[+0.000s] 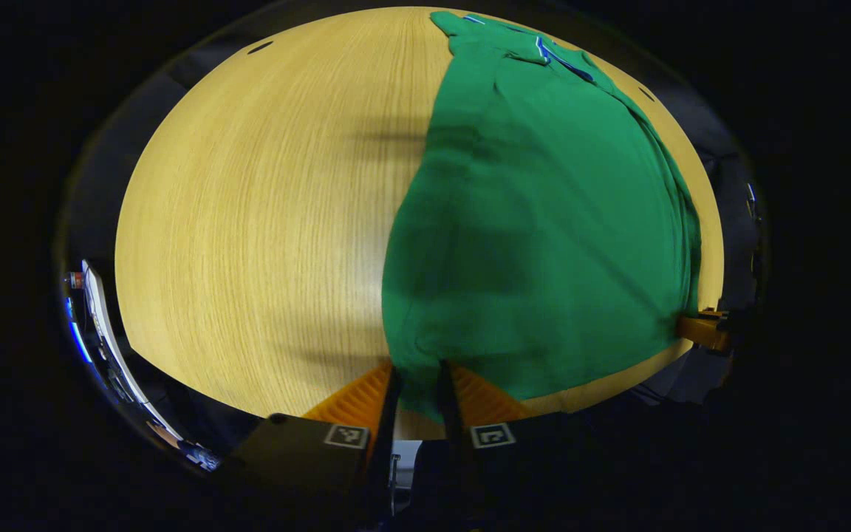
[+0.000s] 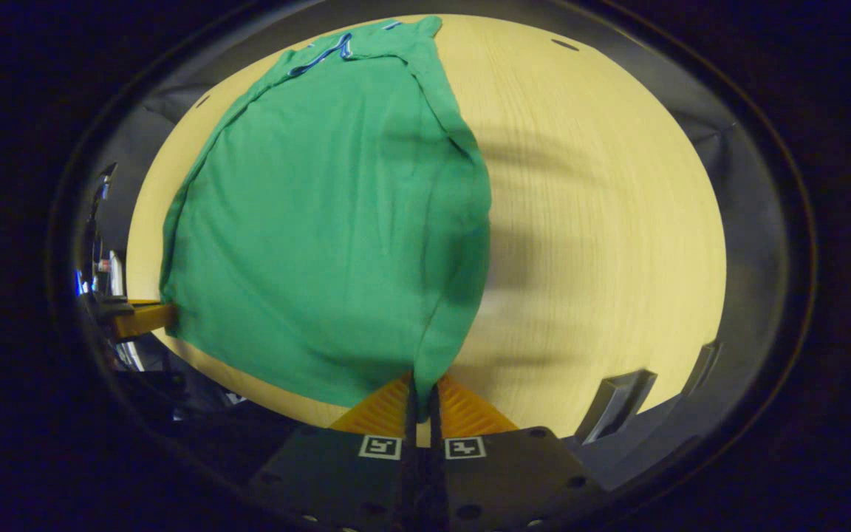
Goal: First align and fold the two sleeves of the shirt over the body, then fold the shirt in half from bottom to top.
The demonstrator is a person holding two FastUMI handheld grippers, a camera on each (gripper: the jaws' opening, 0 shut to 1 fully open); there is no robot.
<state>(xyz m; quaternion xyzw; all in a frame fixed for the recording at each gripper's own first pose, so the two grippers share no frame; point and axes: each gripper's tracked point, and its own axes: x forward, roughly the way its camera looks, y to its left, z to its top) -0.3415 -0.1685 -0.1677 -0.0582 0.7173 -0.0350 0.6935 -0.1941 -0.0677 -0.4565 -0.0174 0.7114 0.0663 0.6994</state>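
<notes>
Each gripper, left [image 1: 417, 384] and right [image 2: 421, 395], has a dark, boxy body with round screw holes, ribbed fingers, and two square black-and-white markers.

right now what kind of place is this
Probably a recording booth set up for laundry folding: a green shirt lies on a bare wooden table, dark cloth walls close in behind it, and each hand-held gripper grips the shirt's hem.

Shirt [image 1: 544, 244] hem corner hidden between left gripper [image 1: 417, 377] fingers; collar [image 2: 322, 53] too small to make out; table [image 2: 603, 222] blurred beside shirt edge, right gripper view.
</notes>
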